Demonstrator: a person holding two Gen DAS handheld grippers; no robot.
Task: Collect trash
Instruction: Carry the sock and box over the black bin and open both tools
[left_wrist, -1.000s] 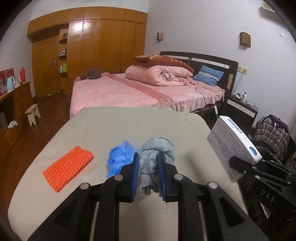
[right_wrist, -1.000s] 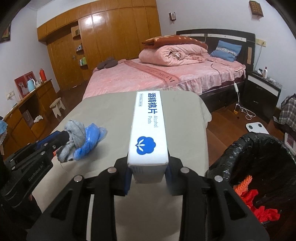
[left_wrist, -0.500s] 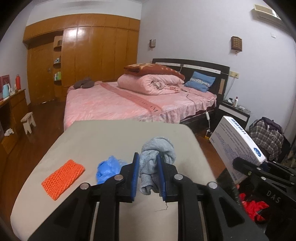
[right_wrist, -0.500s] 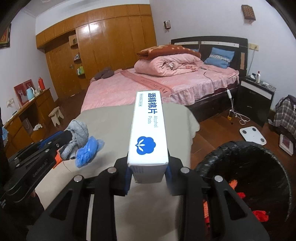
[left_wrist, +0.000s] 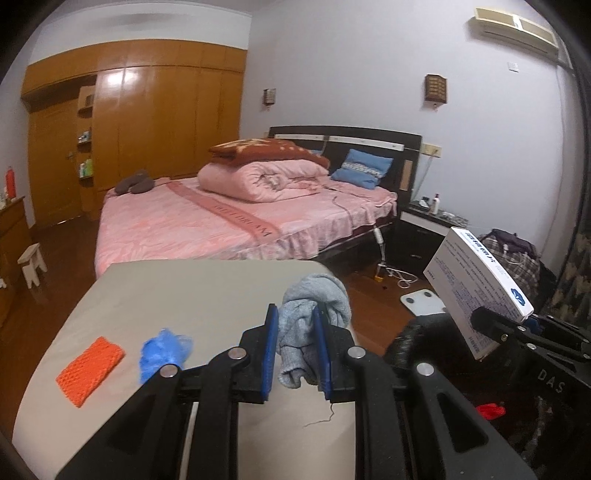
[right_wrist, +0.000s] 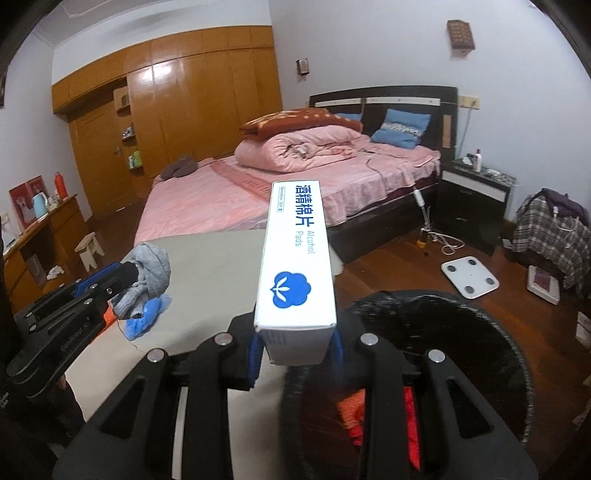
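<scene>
Bench (left_wrist: 207, 295) in foreground, bed (left_wrist: 221, 221) behind it, wardrobe (left_wrist: 147, 122) beyond the bed at far left, nightstand (left_wrist: 424, 225) to the right of the bed. On the bench, left to right: knitted pad (left_wrist: 89, 365), crumpled glove (left_wrist: 164, 352), then the left gripper (left_wrist: 295, 354) holding a sock (left_wrist: 310, 317) above the bench's right edge. Trash bin (right_wrist: 461, 332) on the floor just right of the bench; the right gripper (right_wrist: 295, 350) holds a box (right_wrist: 295, 266) over the bin's left rim, floor scale (right_wrist: 471, 277) behind the bin.
</scene>
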